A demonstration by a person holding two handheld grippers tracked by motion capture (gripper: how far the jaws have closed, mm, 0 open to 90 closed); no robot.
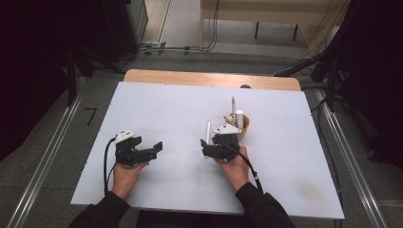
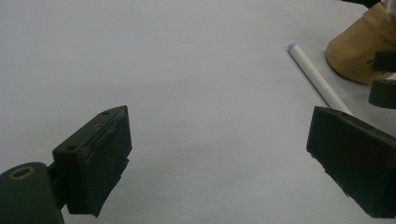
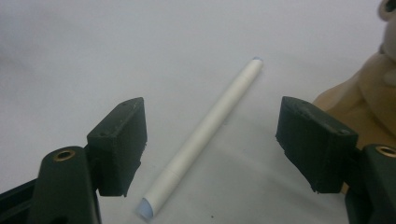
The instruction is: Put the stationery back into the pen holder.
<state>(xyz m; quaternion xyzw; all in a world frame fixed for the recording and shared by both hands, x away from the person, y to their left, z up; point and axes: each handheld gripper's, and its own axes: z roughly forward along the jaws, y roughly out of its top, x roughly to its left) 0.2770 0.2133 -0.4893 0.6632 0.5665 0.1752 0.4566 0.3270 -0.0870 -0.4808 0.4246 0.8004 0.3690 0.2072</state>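
Our right claw stands spread astride the white pen at frame centre. We should lower squarely and pinch mid-barrel, clear of the wooden cup at right. The left claw waits spread and empty.

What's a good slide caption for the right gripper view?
Open right gripper poised over a white pen on the table.

We look down from above the near counter edge, 2 tool cameras close and low, sharing the white pen.
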